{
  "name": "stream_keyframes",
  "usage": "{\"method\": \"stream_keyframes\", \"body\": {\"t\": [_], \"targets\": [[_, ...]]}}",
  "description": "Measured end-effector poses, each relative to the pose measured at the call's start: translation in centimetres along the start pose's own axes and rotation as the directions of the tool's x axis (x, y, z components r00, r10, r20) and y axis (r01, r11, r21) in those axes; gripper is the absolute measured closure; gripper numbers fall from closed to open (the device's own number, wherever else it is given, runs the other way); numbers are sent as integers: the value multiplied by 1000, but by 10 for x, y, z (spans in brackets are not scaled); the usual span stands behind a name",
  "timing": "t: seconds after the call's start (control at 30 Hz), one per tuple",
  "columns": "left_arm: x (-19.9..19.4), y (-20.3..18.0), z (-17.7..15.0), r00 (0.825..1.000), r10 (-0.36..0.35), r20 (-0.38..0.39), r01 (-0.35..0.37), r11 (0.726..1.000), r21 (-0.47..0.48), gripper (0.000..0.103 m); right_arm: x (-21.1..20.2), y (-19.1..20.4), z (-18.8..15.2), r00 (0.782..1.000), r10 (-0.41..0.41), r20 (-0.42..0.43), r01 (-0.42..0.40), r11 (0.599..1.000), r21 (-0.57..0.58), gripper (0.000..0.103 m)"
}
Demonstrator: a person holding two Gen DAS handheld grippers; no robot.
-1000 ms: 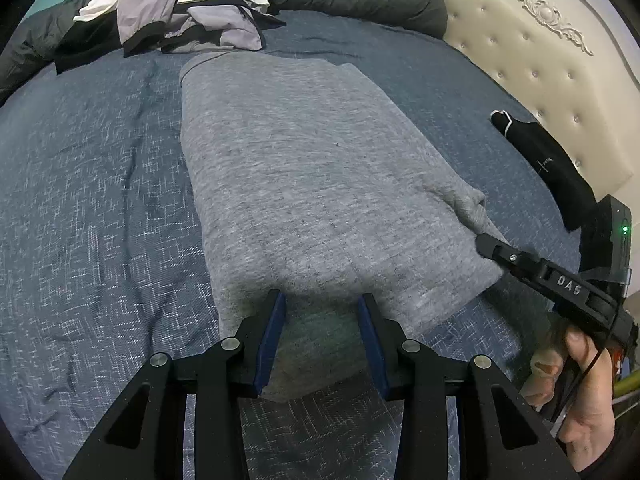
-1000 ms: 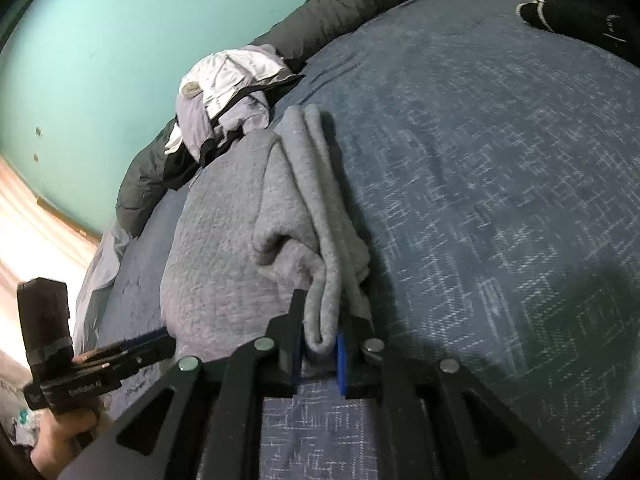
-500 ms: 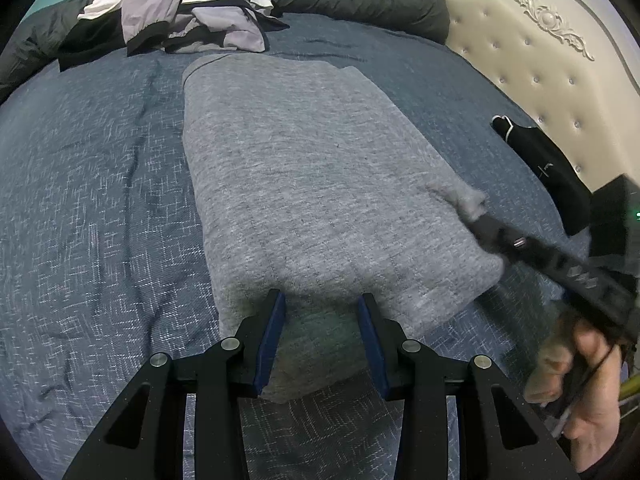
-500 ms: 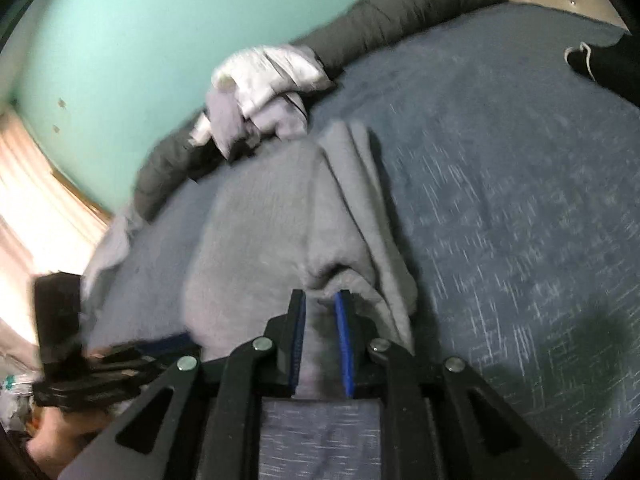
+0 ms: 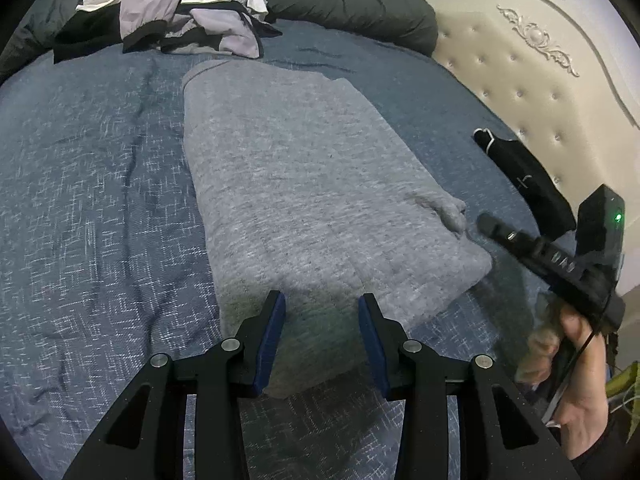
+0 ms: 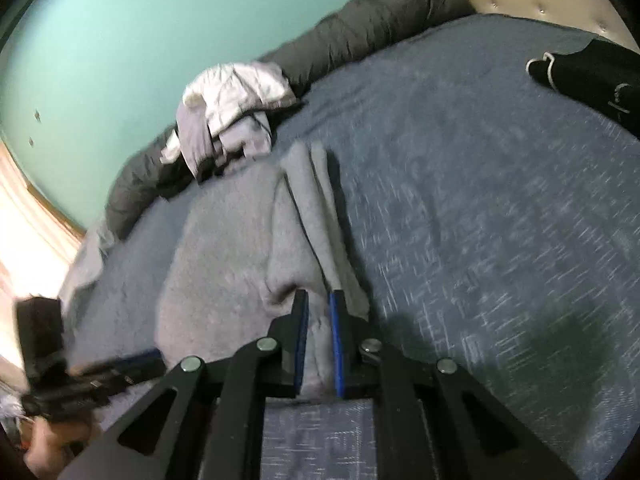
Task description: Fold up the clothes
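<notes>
Left tool [image 5: 322,312] open over grey folded garment [image 5: 320,200] (near edge hidden); right tool [image 6: 319,312] clamped on its blurred fold [image 6: 316,240]

I see a blue bedspread [image 5: 100,200], a dark rolled duvet [image 5: 352,12] along its far edge, a cream tufted headboard [image 5: 532,80], and a teal wall [image 6: 140,40].

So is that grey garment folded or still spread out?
Folded: the grey garment lies as a compact rectangle, with stacked layers along its right edge in the right wrist view.
</notes>
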State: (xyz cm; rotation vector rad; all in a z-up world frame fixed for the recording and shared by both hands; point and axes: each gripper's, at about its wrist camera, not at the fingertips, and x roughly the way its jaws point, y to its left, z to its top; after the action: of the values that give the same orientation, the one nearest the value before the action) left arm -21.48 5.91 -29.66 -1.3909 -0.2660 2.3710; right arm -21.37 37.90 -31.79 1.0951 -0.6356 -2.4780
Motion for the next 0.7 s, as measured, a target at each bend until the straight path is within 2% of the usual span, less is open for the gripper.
{"method": "stream_keyframes", "body": {"t": [0.07, 0.2, 0.27, 0.33, 0.43, 0.57, 0.7], "targets": [[-3, 4, 0, 1000, -12, 12, 12, 1000, -4, 61, -2, 4, 12, 1000, 14, 3, -14, 1000, -8, 90], [-8, 17, 3, 999, -28, 40, 29, 999, -37, 61, 19, 18, 47, 997, 12, -76, -20, 994, -105, 87], [-8, 24, 5, 998, -31, 49, 34, 998, -59, 59, 35, 21, 67, 993, 2, -121, -18, 991, -133, 69], [-9, 32, 7, 998, -34, 58, 39, 996, -82, 57, 55, 27, 86, 986, -13, -163, -17, 984, -180, 61], [-6, 38, 10, 997, -38, 63, 44, 994, -96, 57, 87, 33, 108, 977, -26, -214, -25, 972, -234, 61], [2, 40, 12, 997, -42, 58, 47, 995, -86, 53, 128, 37, 131, 964, -91, -250, 13, 955, -297, 61], [7, 41, 12, 997, -47, 56, 51, 996, -75, 49, 156, 38, 145, 959, -115, -260, 21, 941, -338, 61]]}}
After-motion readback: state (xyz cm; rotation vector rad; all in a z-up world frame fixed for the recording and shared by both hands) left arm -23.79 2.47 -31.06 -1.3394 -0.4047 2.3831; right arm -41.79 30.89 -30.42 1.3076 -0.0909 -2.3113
